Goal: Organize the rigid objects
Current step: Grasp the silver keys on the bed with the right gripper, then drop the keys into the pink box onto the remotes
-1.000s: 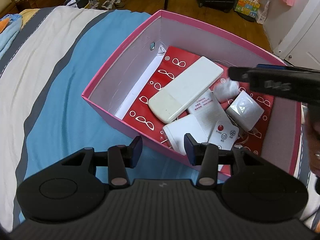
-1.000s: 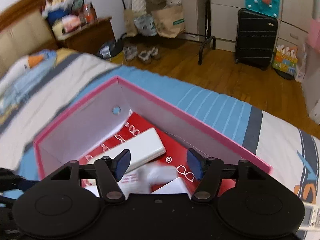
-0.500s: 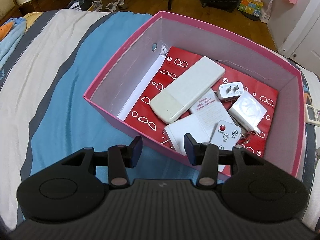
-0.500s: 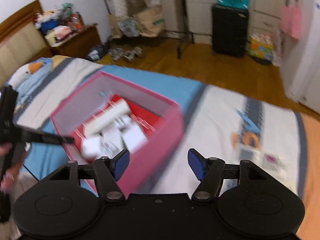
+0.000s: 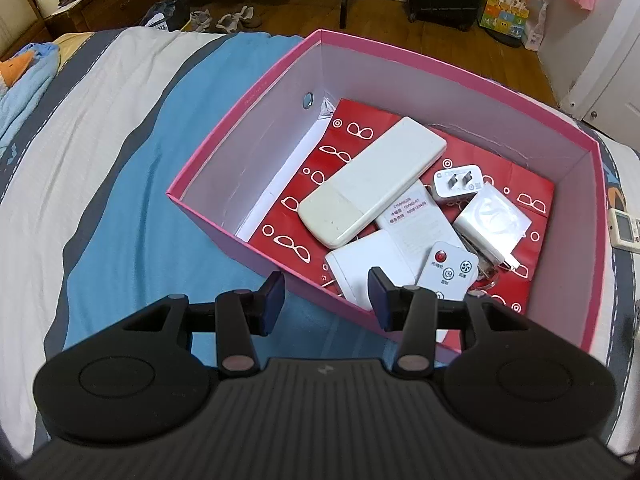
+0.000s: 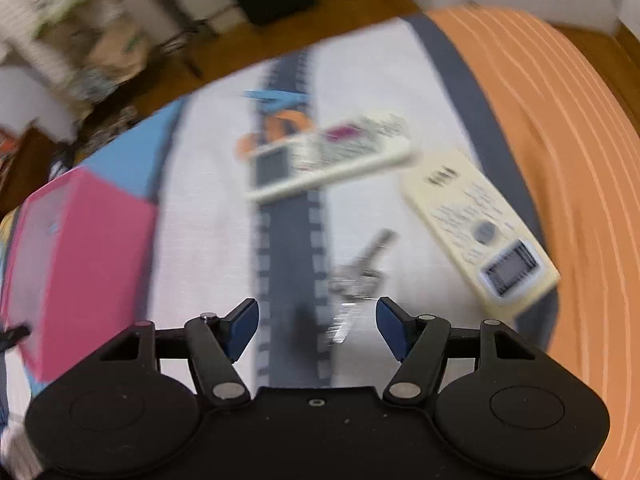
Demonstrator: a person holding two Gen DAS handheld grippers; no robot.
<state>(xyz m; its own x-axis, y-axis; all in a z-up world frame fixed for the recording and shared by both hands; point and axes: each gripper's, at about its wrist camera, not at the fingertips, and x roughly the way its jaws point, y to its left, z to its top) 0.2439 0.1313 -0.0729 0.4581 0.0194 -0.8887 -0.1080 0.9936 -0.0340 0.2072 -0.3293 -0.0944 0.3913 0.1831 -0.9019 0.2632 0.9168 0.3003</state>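
Observation:
A pink box (image 5: 248, 100) with a red lining stands on the bed. It holds a long white remote (image 5: 372, 182), a white plug adapter (image 5: 458, 182), a charger block (image 5: 494, 220), a small fan remote (image 5: 450, 268) and other white items. My left gripper (image 5: 326, 292) is open and empty, just in front of the box's near wall. My right gripper (image 6: 318, 326) is open and empty above the bed, right of the box (image 6: 80, 248). Ahead of it lie a bunch of keys (image 6: 358, 276), a cream remote (image 6: 480, 228) and a white remote (image 6: 328, 160), all blurred.
The bed cover is white, blue and grey striped, with an orange blanket (image 6: 568, 160) at the right. Another remote (image 5: 624, 228) lies on the bed right of the box. The bed's far edge drops to a wooden floor (image 5: 380, 12) with a suitcase, bags and shoes.
My right gripper has left the box and swung right over the bed to the keys and remotes. The plug adapter now lies in the box. My left gripper has barely moved.

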